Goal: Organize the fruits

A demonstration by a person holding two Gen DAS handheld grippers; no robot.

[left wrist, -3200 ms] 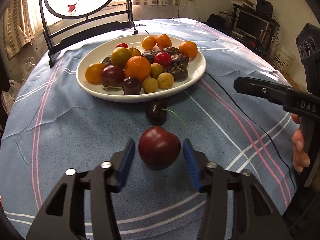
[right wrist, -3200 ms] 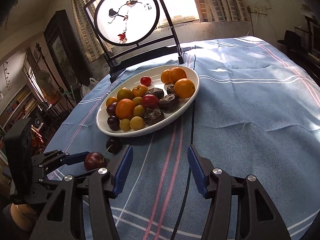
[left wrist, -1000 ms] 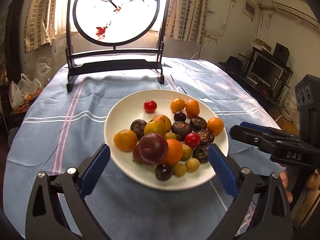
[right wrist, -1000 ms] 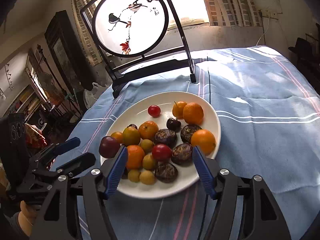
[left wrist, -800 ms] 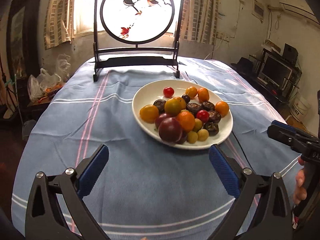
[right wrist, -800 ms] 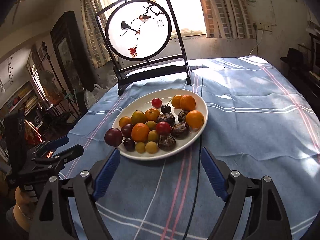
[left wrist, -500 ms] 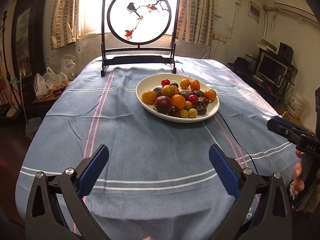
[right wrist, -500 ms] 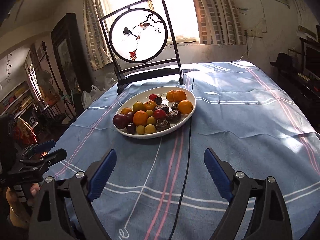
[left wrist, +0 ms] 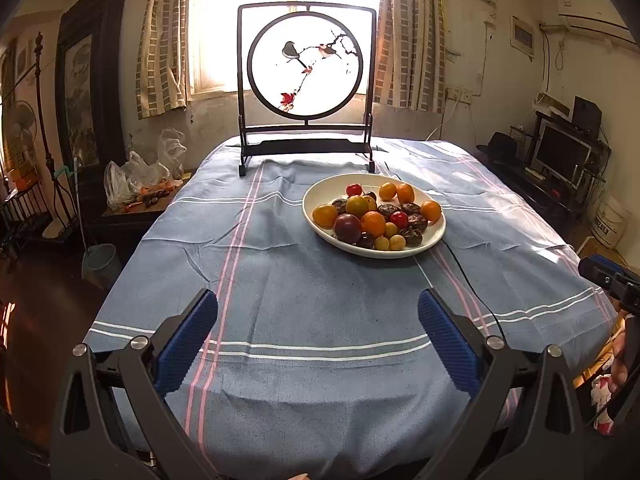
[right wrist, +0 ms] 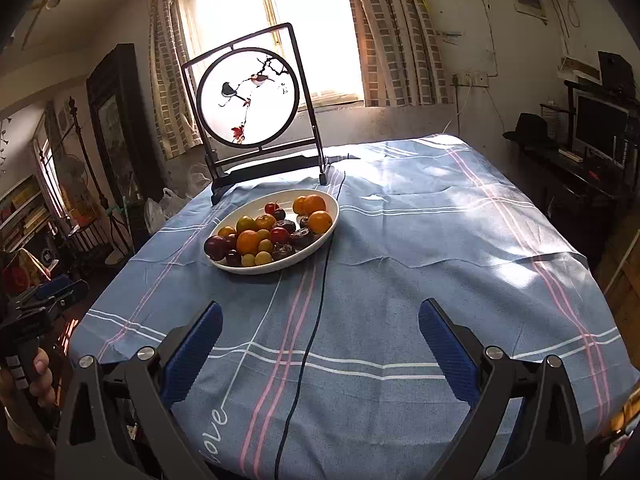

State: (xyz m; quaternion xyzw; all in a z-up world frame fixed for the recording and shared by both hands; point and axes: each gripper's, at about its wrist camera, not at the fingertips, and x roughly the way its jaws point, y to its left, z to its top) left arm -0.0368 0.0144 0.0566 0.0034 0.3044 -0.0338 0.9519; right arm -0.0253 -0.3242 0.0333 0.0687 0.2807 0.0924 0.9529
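A white plate [left wrist: 322, 194] heaped with oranges, small yellow fruits, dark wrinkled fruits and red ones sits mid-table, right of centre. A dark red plum [left wrist: 347, 228] rests at its near-left side, also visible as the plum [right wrist: 216, 247] on the plate [right wrist: 256, 206] in the right wrist view. My left gripper [left wrist: 316, 320] is open above the near cloth, far short of the plate, with nothing between its fingers. My right gripper [right wrist: 320, 320] hangs over the near cloth too, its jaws opening, nothing between them.
A round bird-painted screen [left wrist: 306, 80] on a dark stand occupies the table's far edge. A black cable [right wrist: 312, 320] runs from the plate across the blue striped cloth to the near edge. Bags [left wrist: 132, 176] lie on a low stand left of the table.
Both grippers have drawn back from the plate to the table's near edge, so the plate looks small and far. The right jaws have spread wider. The plum, earlier on the cloth, lies on the plate.
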